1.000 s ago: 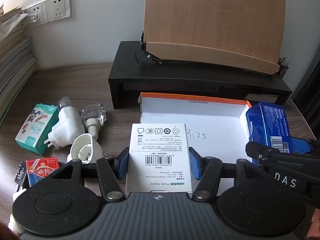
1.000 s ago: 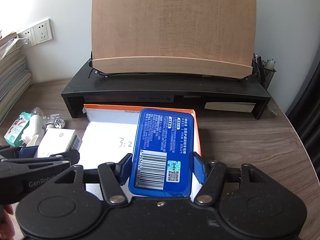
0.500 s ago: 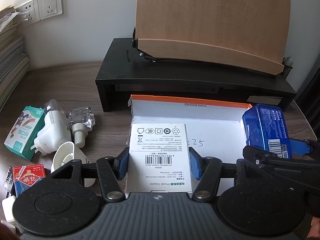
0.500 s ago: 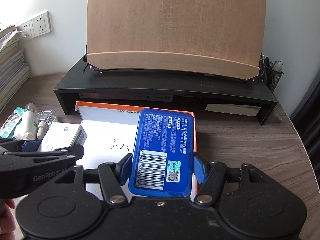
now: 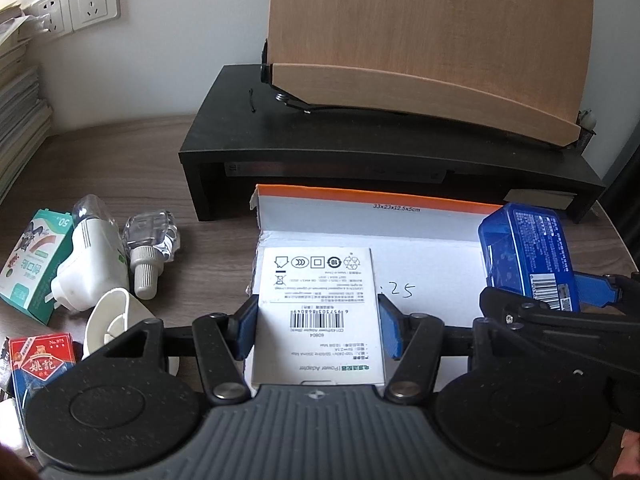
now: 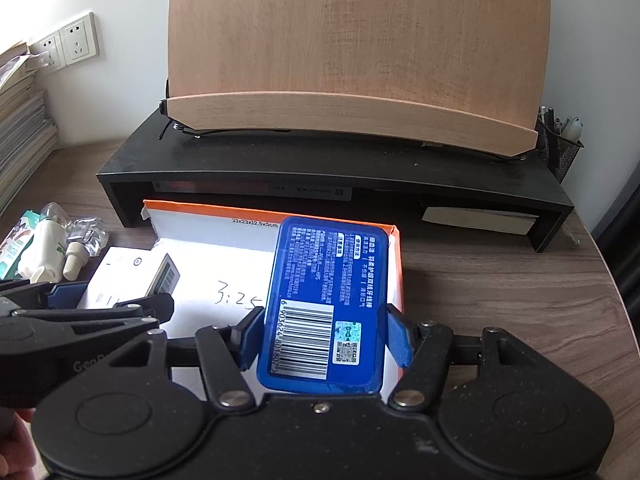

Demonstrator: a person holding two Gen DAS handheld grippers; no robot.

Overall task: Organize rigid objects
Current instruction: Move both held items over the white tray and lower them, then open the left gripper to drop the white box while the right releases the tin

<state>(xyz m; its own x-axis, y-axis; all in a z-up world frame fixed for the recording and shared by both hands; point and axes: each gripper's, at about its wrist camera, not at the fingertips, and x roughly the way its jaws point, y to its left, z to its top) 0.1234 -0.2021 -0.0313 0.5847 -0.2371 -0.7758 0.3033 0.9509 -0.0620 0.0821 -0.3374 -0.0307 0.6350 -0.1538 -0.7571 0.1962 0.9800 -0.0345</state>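
Note:
My left gripper [image 5: 318,330] is shut on a white power adapter box [image 5: 318,304], held over the left part of the white cardboard box [image 5: 432,240] with the orange rim. My right gripper [image 6: 326,336] is shut on a blue plastic case [image 6: 328,296] with a barcode, held over the right part of that same cardboard box [image 6: 216,240]. In the right wrist view the white adapter box [image 6: 128,276] and the left gripper appear at the left. The left wrist view shows the blue case [image 5: 528,256] and the right gripper at the right.
Left of the cardboard box lie a white plug device [image 5: 92,268], a clear small bottle [image 5: 148,248], a green carton [image 5: 30,264], a white cone [image 5: 112,320] and a red card pack [image 5: 40,360]. A black riser [image 6: 332,184] with a wooden stand sits behind. A mesh pen holder [image 6: 558,148] stands far right.
Both grippers have moved forward and slightly down toward the cardboard box, still gripping their items. The riser and box look closer; the items on the left have slid further left in view.

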